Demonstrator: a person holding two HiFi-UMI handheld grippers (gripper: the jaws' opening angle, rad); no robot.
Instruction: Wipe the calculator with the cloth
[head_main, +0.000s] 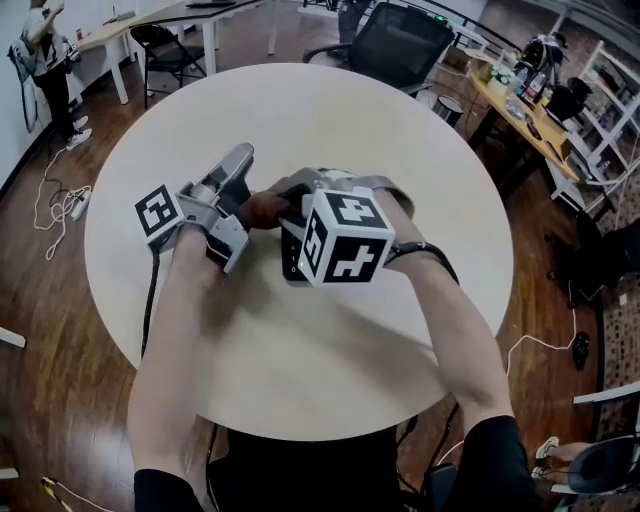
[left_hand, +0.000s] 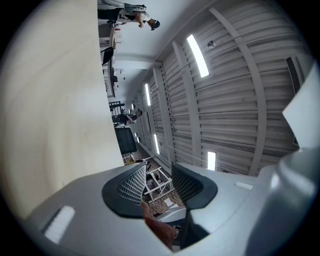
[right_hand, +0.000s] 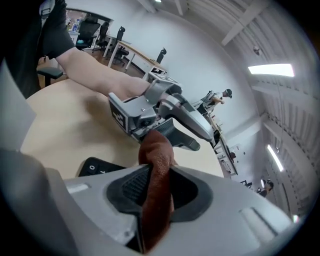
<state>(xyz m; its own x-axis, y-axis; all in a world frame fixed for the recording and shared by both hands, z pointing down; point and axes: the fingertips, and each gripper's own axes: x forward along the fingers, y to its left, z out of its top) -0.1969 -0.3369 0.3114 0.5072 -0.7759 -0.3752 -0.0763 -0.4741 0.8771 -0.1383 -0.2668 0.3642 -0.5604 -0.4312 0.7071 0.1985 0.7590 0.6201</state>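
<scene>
- The right hand-held gripper is clamped on the brown cloth; a fold of the cloth stands up between its two dark pads and rises above them.
- The top of that fold reaches the underside of the left hand-held gripper, close by its dark jaw pad; whether they touch is unclear.
- The left hand-held gripper has its jaws partly apart. Its ribbed pads press on nothing, and the room shows through the gap between them. A bit of brown cloth shows low in that gap, near the root of the jaws.
- The left hand-held gripper lies rolled on its side, its tips aimed at the far right of the surface.
- The calculator, black with pale key markings, lies flat on the surface below and left of the right jaws. Only one end shows, the rest hidden under the gripper body. In the head view it cannot be made out beneath the two tools.
- Both hand-held grippers meet near the middle of the round, pale surface, the right one's marker cube facing the camera.
- A black office chair stands at the far edge, and a person stands at the far left by a white wall.
</scene>
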